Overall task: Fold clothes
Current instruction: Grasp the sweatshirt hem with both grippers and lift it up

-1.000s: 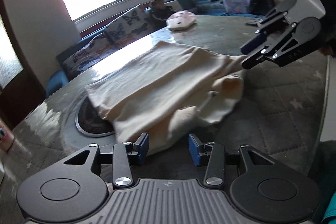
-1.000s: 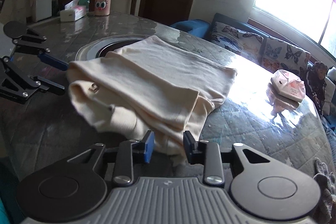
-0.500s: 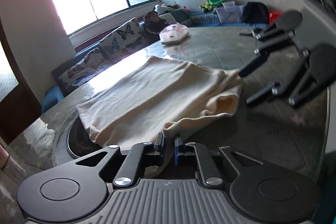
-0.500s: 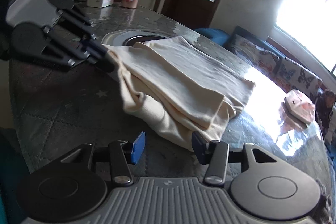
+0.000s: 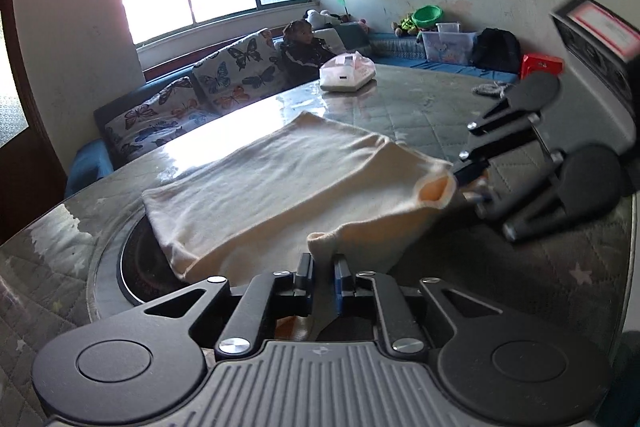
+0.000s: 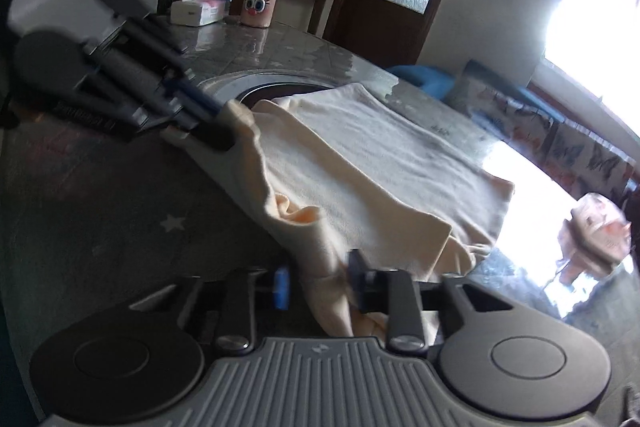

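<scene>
Fingers pinching both near corners of the cream garment

Your left gripper (image 5: pixel 322 277) has its fingers (image 5: pixel 305 273) clamped on a bunched corner of the cream garment (image 5: pixel 280 183), with fabric hanging down between them; its jaws have just eased a little wider on that fold. The garment lies folded on the grey quilted table (image 5: pixel 440 107), its far part flat and partly covering a round dark inset (image 5: pixel 136 267) in the tabletop. To the right, your right gripper (image 6: pixel 316 285) has just been closing, and the cloth's other near corner now sits pinched between its fingers (image 6: pixel 356 281), which press the fabric. The near edge sags between the two grips, lifted off the table. A pink-and-white pouch (image 5: pixel 346 73) rests well beyond it.
</scene>
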A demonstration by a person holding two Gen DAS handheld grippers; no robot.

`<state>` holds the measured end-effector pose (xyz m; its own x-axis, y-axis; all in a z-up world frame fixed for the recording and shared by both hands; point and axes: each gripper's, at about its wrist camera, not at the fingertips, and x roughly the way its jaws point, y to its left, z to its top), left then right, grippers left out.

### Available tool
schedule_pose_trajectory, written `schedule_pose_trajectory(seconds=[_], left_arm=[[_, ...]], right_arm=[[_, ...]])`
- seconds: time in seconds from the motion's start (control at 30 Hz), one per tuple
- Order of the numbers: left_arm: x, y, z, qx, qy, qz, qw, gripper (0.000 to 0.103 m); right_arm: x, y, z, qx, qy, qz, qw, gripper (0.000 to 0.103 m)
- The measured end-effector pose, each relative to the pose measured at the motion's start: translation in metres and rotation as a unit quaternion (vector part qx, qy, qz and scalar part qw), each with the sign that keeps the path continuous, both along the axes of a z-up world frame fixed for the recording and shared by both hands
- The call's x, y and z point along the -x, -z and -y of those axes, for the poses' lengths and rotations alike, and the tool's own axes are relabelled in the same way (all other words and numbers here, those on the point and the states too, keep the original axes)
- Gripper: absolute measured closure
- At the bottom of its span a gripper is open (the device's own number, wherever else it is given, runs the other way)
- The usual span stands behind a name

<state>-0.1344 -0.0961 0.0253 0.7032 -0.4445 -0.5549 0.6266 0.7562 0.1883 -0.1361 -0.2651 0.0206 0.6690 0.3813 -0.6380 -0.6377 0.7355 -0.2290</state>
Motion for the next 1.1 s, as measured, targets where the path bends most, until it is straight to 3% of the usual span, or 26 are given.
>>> schedule_pose_trajectory(seconds=[0.13,0.2,0.37,0.43,0.5,0.57,0.9,1.1], left_arm=[[0.009,0.005,-0.001,-0.016,0.002,0.013,0.9998,0.074],[0.012,0.008,-0.001,-0.025,0.001,0.017,0.9995,0.06],[0.017,0.016,0.004,-0.066,0.017,0.039,0.9969,0.06],[0.013,0.02,0.003,-0.069,0.021,0.031,0.9969,0.062],[0.009,0.019,-0.001,-0.059,0.024,0.017,0.9978,0.09],[0.006,0.018,-0.004,-0.048,0.026,0.002,0.9985,0.095],[0.039,-0.008,-0.015,-0.023,0.047,-0.009,0.9986,0.097],[0.085,-0.026,-0.023,-0.017,0.072,-0.021,0.997,0.097]], right_arm=[[-0.007,-0.005,0.004,-0.02,0.008,-0.016,1.0,0.087],[-0.009,-0.008,0.005,-0.026,0.011,-0.021,0.999,0.089],[-0.014,-0.012,0.006,-0.037,0.019,-0.025,0.999,0.09],[-0.014,-0.013,0.006,-0.039,0.021,-0.024,0.999,0.091],[-0.012,-0.013,0.006,-0.04,0.023,-0.017,0.999,0.093],[-0.007,-0.013,0.006,-0.038,0.022,-0.008,0.999,0.094],[0.035,-0.04,0.011,-0.044,-0.004,0.01,0.999,0.094],[0.082,-0.061,0.019,-0.05,-0.032,-0.018,0.998,0.094]])
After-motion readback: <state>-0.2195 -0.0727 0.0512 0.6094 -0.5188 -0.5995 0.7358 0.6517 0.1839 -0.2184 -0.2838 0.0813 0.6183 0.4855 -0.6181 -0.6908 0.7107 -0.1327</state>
